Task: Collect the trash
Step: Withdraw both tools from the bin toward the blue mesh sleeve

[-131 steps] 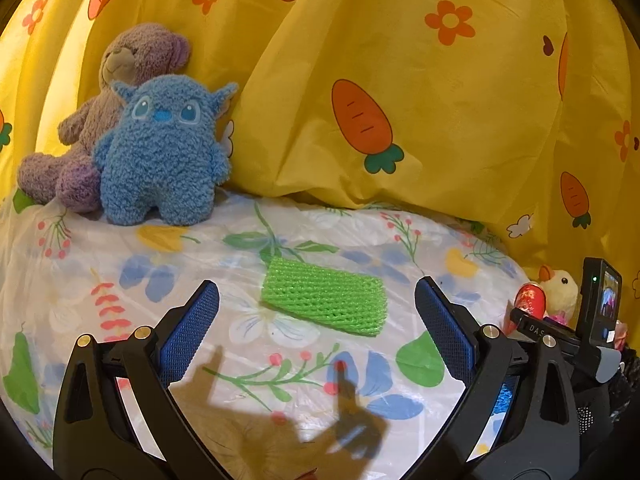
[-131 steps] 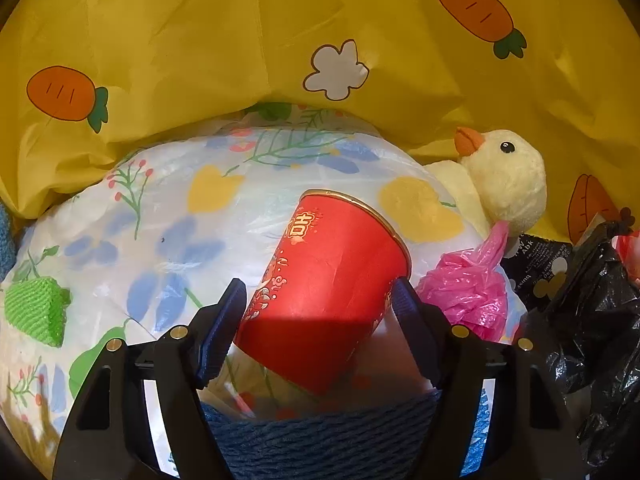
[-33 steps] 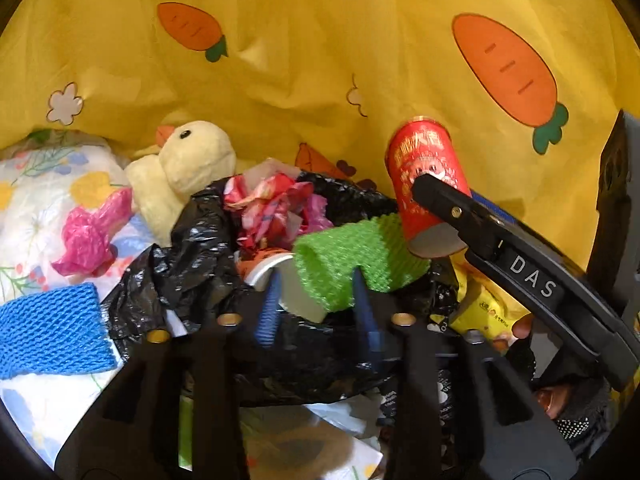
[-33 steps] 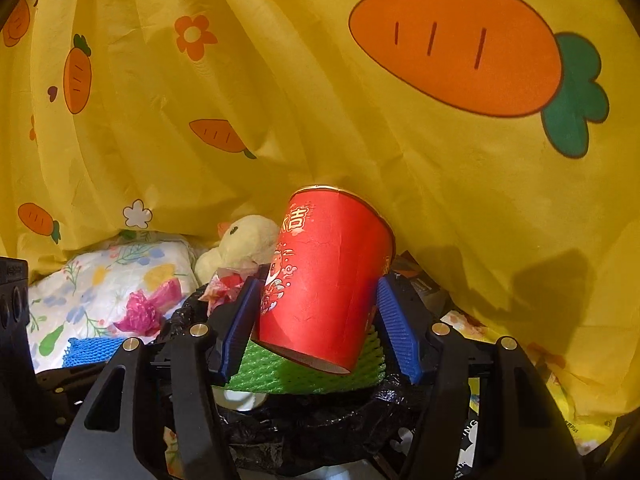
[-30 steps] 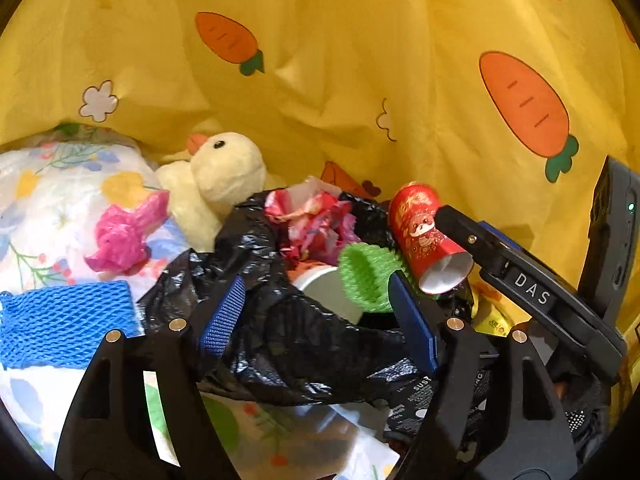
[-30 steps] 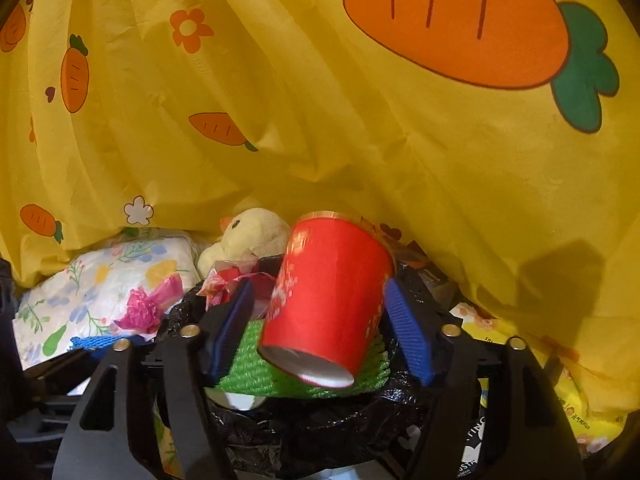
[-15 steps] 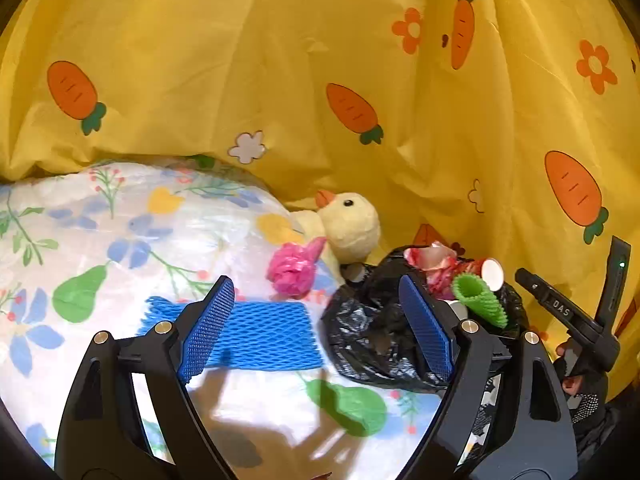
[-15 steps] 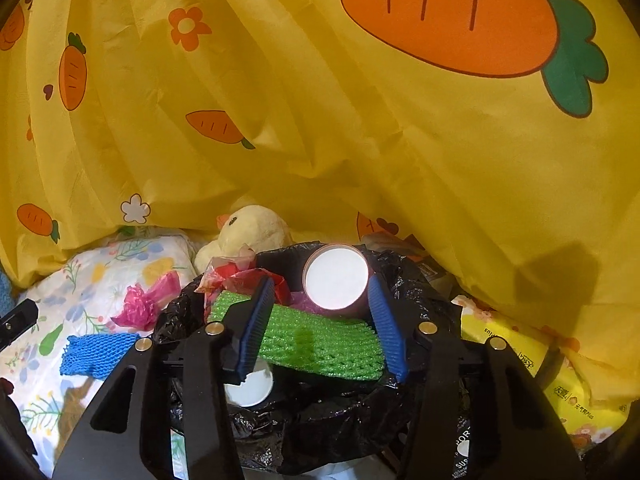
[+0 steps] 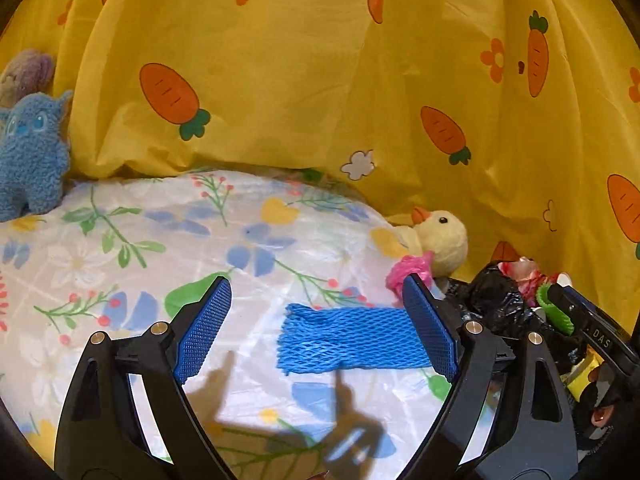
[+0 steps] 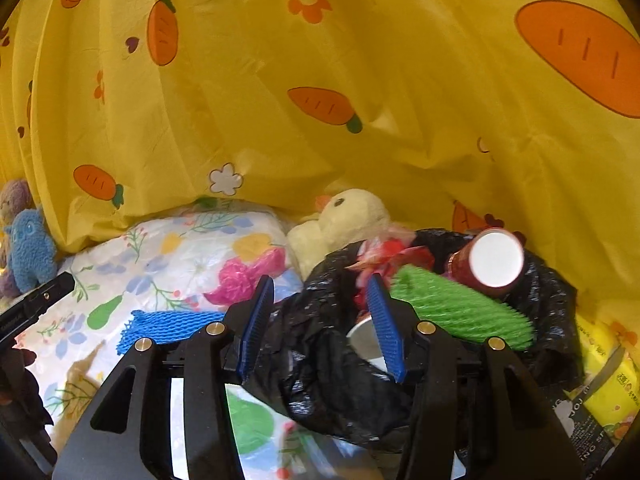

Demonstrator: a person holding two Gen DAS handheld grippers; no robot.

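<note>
Left wrist view: left tool (image 9: 316, 328), jaws wide apart, nothing between the pads. Just beyond them a blue foam net (image 9: 348, 344) lies flat on the desk (image 9: 120, 264), which is covered in a white floral sheet; the net's right end sits behind the right pad. Shadows of the fingers fall on the sheet in front of the net. This view alone shows the broad bare stretch of sheet to the left, running back to a blue plush toy (image 9: 32, 160) at the far left edge.

Right wrist view: right tool (image 10: 320, 320), jaws at a middling gap, hovering over the near rim of a black trash bag (image 10: 320, 360); whether the pads touch the plastic cannot be told. This view alone looks into the bag: a green foam net (image 10: 460, 312) lies across the opening, a red paper cup (image 10: 488, 260) rests on its side with the white base facing the camera, crumpled red wrapper (image 10: 384, 256) sits behind, and a white cup rim shows under the right pad. A yellow packet (image 10: 608, 384) lies to the bag's right.

Between net and bag: a crumpled pink plastic wad (image 10: 244, 276), then a yellow duck plush (image 10: 352, 216) against the bag's far side.

Far: a yellow carrot-print curtain (image 9: 320, 80) closes off the desk's back edge and right side. Open room lies left of the blue net; the right is crowded by bag, duck and packet.
</note>
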